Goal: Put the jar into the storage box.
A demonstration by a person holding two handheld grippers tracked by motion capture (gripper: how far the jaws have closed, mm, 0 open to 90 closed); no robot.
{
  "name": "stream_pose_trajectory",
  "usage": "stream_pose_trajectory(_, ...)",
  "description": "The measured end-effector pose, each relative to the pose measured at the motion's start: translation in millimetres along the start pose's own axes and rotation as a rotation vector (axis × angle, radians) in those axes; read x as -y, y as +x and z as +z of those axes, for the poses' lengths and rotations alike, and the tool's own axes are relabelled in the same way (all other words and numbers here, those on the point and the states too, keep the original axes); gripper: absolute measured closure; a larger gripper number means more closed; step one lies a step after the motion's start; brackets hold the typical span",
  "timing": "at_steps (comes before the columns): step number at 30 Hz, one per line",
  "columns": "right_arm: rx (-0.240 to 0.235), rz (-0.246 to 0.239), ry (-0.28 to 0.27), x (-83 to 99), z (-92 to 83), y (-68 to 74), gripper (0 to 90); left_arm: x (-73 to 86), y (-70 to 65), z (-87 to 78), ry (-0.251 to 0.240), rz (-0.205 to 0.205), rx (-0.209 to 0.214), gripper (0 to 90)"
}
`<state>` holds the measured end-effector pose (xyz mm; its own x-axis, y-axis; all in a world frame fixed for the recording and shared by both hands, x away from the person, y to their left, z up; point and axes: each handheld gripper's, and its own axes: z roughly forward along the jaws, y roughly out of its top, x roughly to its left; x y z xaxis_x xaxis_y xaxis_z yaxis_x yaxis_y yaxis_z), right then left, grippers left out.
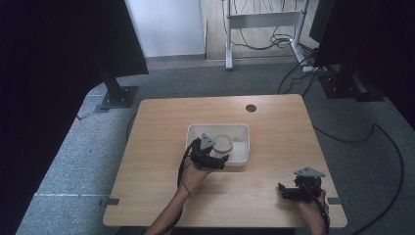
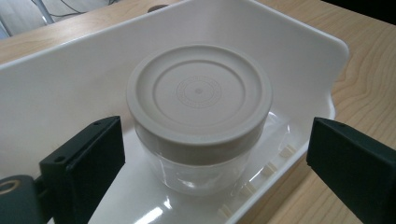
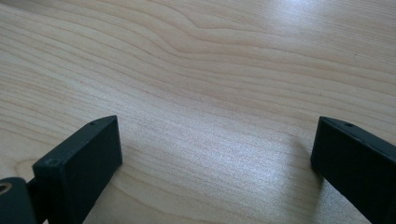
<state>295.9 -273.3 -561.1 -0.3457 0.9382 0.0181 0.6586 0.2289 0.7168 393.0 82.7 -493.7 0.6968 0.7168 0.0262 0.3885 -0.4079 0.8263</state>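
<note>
The left tool, jaws spread wide, faces a lidded jar in the white tray; likely light, slippery clear plastic, best gripped under the lid's rim.

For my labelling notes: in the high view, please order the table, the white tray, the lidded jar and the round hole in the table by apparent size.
1. table
2. white tray
3. lidded jar
4. round hole
</note>
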Motion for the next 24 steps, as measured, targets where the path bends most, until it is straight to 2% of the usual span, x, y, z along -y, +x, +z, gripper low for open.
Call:
stream_pose_trajectory(11, 0.0, 0.0, 0.0, 0.0, 0.0, 0.0, 1.3, 2.8, -0.7, -13.4, -0.011, 0.008, 0.014, 4.2)
stream_pose_trajectory(17, 0.0, 0.0, 0.0, 0.0, 0.0, 0.0, 1.3, 6.6, 0.5, -22.5, -0.018, -0.002, 0.028, 4.2)
stream_pose_trajectory(24, 0.0, 0.0, 0.0, 0.0, 0.0, 0.0, 1.4, 11.2, -0.3, -31.0, -0.032, 0.017, 0.059, 4.2)
